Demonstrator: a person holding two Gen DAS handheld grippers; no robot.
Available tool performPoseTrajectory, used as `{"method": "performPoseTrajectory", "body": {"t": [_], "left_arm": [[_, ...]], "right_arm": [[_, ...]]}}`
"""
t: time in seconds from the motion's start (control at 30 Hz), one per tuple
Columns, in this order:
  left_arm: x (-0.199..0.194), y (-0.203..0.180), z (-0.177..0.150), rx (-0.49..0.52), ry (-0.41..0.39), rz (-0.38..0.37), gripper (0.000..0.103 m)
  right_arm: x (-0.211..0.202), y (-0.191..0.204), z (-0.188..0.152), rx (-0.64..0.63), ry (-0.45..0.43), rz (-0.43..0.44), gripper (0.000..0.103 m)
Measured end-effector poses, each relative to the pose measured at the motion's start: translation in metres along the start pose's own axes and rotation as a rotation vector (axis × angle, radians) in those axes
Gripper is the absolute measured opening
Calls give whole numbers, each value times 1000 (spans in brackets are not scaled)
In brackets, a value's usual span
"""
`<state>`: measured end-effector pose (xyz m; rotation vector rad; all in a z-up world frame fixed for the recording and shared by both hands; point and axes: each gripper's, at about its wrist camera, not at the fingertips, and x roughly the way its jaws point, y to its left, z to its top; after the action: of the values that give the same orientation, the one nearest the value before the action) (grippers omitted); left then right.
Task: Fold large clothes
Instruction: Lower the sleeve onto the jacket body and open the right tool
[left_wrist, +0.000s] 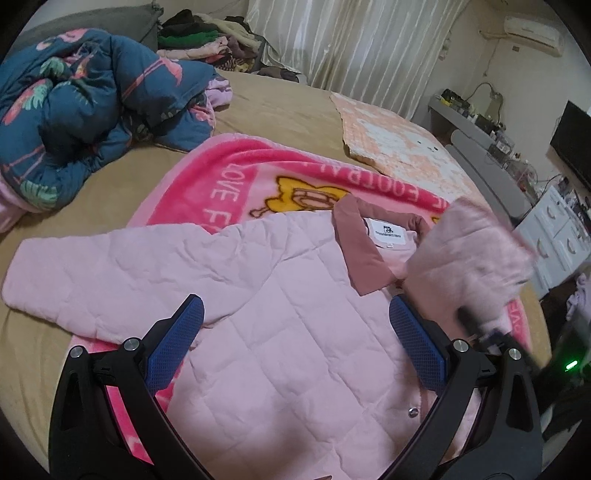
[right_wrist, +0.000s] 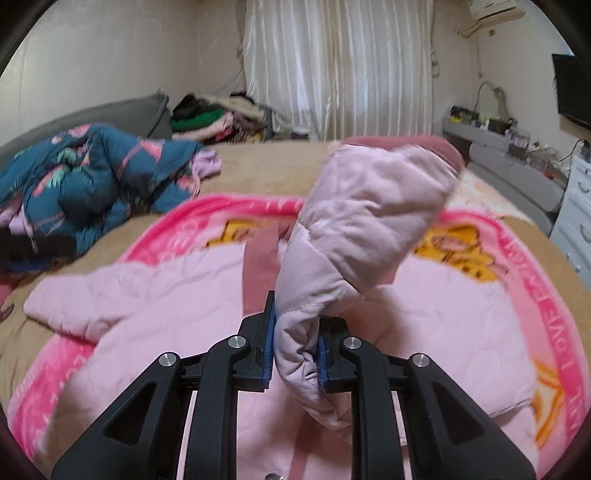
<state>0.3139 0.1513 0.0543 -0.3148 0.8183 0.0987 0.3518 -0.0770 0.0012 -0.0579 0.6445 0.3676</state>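
Note:
A pale pink quilted jacket (left_wrist: 280, 317) with a darker pink collar (left_wrist: 354, 247) lies front up on a pink cartoon blanket (left_wrist: 221, 177) on the bed. Its left sleeve (left_wrist: 92, 273) lies spread out flat. My left gripper (left_wrist: 295, 325) is open and empty, hovering over the jacket's chest. My right gripper (right_wrist: 295, 347) is shut on the jacket's right sleeve (right_wrist: 354, 229) and holds it lifted above the jacket body (right_wrist: 166, 317). The lifted sleeve shows blurred in the left wrist view (left_wrist: 476, 258).
A dark blue flowered duvet (left_wrist: 81, 110) is heaped at the far left of the tan bed (left_wrist: 280, 107). A pile of clothes (left_wrist: 210, 40) lies at the head. An orange checked mat (left_wrist: 402, 140) lies far right. White drawers (right_wrist: 576, 214) stand beside the bed.

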Motion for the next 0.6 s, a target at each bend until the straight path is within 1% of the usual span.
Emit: {"method": "performPoseTrajectory", "body": {"t": [0.07, 0.13, 0.2, 0.27, 0.33, 0.4, 0.43, 0.47, 0.5, 0.53, 0.6], "left_arm": [[2, 1, -1, -7, 4, -9, 94], [2, 0, -2, -9, 4, -14, 94], [2, 1, -2, -21, 7, -20, 94], [1, 3, -3, -44, 13, -43, 94], [1, 5, -5, -67, 20, -72, 94], [2, 7, -7, -76, 30, -76, 94], [3, 8, -8, -82, 38, -76, 94], [4, 10, -10, -86, 44, -79, 94], [5, 11, -11, -89, 54, -83, 94], [8, 12, -13, -93, 66, -85, 94], [15, 15, -18, -108, 100, -86, 94]], "right_arm": [[10, 12, -12, -18, 40, 25, 22], [13, 23, -22, -50, 58, 44, 27], [16, 34, -28, -77, 81, 68, 42], [18, 47, -34, -116, 101, 77, 44], [21, 62, -42, -171, 126, 65, 46], [23, 72, -50, -189, 152, 80, 60], [23, 75, -53, -192, 164, 87, 63], [21, 80, -57, -203, 174, 94, 69], [18, 82, -59, -211, 175, 105, 74], [13, 83, -60, -223, 173, 120, 76], [-2, 85, -61, -253, 157, 142, 85]]}}
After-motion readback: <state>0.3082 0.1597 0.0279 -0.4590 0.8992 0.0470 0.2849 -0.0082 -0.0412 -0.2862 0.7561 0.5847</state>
